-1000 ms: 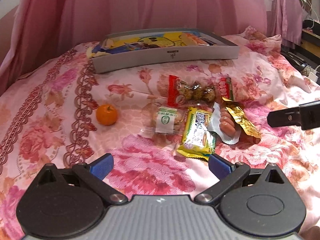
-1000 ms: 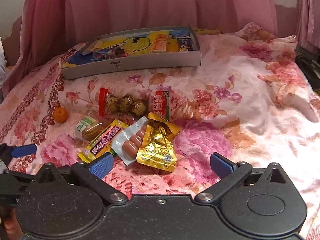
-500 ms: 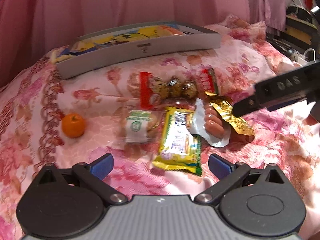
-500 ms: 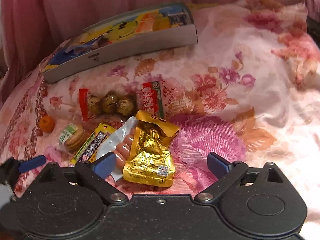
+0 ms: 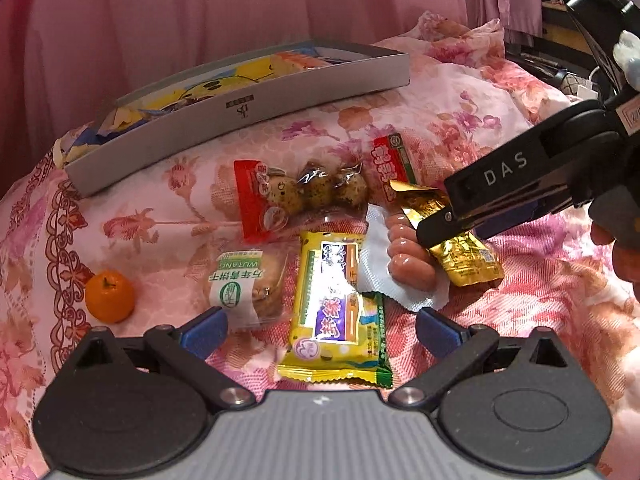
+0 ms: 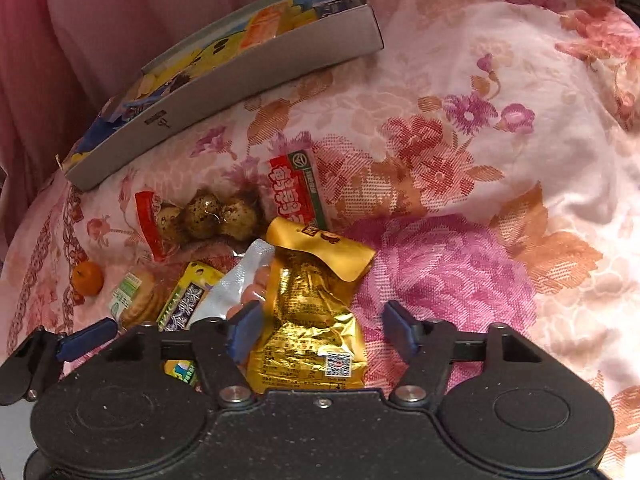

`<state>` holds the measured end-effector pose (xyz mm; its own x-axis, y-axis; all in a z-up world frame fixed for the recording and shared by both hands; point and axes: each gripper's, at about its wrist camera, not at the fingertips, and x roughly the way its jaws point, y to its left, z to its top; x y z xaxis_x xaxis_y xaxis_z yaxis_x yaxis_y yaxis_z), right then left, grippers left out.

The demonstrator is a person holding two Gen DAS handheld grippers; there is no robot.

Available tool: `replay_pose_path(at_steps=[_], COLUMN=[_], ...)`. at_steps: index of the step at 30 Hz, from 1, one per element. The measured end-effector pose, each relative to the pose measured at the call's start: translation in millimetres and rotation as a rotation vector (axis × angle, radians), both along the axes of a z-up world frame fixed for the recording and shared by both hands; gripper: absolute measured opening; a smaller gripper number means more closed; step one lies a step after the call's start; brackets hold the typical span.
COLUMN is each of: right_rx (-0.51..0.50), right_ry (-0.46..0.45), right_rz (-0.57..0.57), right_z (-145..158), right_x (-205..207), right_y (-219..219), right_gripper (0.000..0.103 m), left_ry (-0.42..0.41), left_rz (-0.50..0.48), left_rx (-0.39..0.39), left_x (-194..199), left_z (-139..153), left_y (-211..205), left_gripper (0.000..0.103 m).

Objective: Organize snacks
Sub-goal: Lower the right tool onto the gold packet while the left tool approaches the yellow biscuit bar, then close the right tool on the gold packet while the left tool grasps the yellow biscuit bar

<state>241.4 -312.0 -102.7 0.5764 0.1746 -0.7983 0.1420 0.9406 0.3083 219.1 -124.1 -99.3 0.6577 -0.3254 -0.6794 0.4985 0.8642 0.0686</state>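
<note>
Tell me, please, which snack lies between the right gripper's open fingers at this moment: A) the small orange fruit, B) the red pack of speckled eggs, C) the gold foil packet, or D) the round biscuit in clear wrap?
C: in the right wrist view the right gripper is open and straddles the gold foil packet, while the other three snacks lie further left on the floral bedspread.
</note>
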Motion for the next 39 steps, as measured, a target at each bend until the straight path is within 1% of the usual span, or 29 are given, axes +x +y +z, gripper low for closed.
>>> replay_pose_path(at_steps=[1, 3, 4, 5, 6, 8, 9, 12, 16, 21, 23, 26, 28, 29, 30, 31, 32, 33, 35, 37, 39], right_rx=[0.006, 0.019, 0.021, 0.026, 0.032, 0.045, 0.051, 0.060, 0.069, 0.078, 0.075, 0.043, 0.012, -0.005, -0.015, -0.018, -0.013, -0.002, 0.019, 0.023, 0.006], right_ry=[-0.001, -0.001, -0.001, -0.001, 0.000, 0.004, 0.007, 0.023, 0.045, 0.072, 0.082, 0.094, 0.099, 0.098, 0.100, 0.101, 0.099, 0.096, 0.093, 0.088, 0.085], right_rz=[0.001, 0.000, -0.001, -0.003, -0.005, -0.012, -0.014, -0.021, -0.026, -0.011, 0.011, 0.068, 0.103, 0.113, 0.116, 0.117, 0.115, 0.113, 0.109, 0.105, 0.107], right_z=[-0.1, -0.6, -1.0, -1.5, -1.5, -1.4, -1.1, 0.7, 1.9, 6.8, 9.7, 14.1, 15.0, 14.7, 14.1, 13.3, 12.4, 11.8, 10.3, 10.0, 9.6], right_x=[-0.7, -1.4, -1.5, -1.7, -2.2, -2.9, -3.6, -6.2, -12.1, -26.7, -33.5, -41.5, -43.3, -43.6, -42.8, -41.7, -41.4, -40.7, -38.4, -36.2, -34.3], right_y=[0.0, 0.0, 0.7, 0.4, -0.6, -1.2, -1.4, -3.2, -3.7, 0.1, 4.4, 14.0, 22.0, 25.1, 27.6, 28.8, 28.6, 28.2, 27.2, 27.8, 30.4], right_gripper=[0.057, 0.055, 0.055, 0.054, 0.054, 0.053, 0.052, 0.051, 0.051, 0.051, 0.051, 0.051, 0.052, 0.054, 0.054, 0.056, 0.059, 0.062, 0.070, 0.072, 0.072], left_ry=[0.001, 0.010, 0.013, 0.026, 0.052, 0.049, 0.051, 0.081, 0.124, 0.157, 0.178, 0.217, 0.220, 0.217, 0.214, 0.209, 0.199, 0.187, 0.163, 0.144, 0.131], left_rz=[0.001, -0.006, -0.009, -0.016, -0.021, -0.006, 0.000, 0.028, 0.062, 0.097, 0.118, 0.147, 0.156, 0.159, 0.166, 0.178, 0.188, 0.194, 0.194, 0.191, 0.188], left_rx=[-0.002, -0.002, 0.000, 0.000, 0.000, -0.001, -0.006, -0.046, -0.102, -0.103, -0.103, -0.111, -0.123, -0.127, -0.128, -0.127, -0.128, -0.131, -0.131, -0.121, -0.117], left_x=[-0.1, -0.5, -1.4, -1.3, -0.7, -2.1, -2.1, -2.0, -6.1, -20.9, -28.9, -39.9, -44.2, -44.6, -43.2, -42.3, -41.1, -40.2, -38.3, -34.8, -32.0], left_z=[0.3, 0.4, 0.2, -0.5, -2.2, -4.1, -4.1, -0.9, 1.7, 9.5, 13.4, 15.4, 14.3, 13.6, 13.3, 13.4, 13.6, 13.9, 14.0, 13.0, 10.8], left_y=[0.7, 1.3, 1.1, 0.1, -0.3, 0.5, 1.7, 10.1, 22.3, 29.4, 33.5, 41.0, 44.3, 45.1, 45.3, 45.2, 45.6, 46.0, 45.8, 42.6, 39.1], left_gripper=[0.097, 0.085, 0.084, 0.076, 0.071, 0.068, 0.065, 0.060, 0.059, 0.059, 0.059, 0.059, 0.060, 0.062, 0.067, 0.071, 0.077, 0.082, 0.084, 0.086, 0.086])
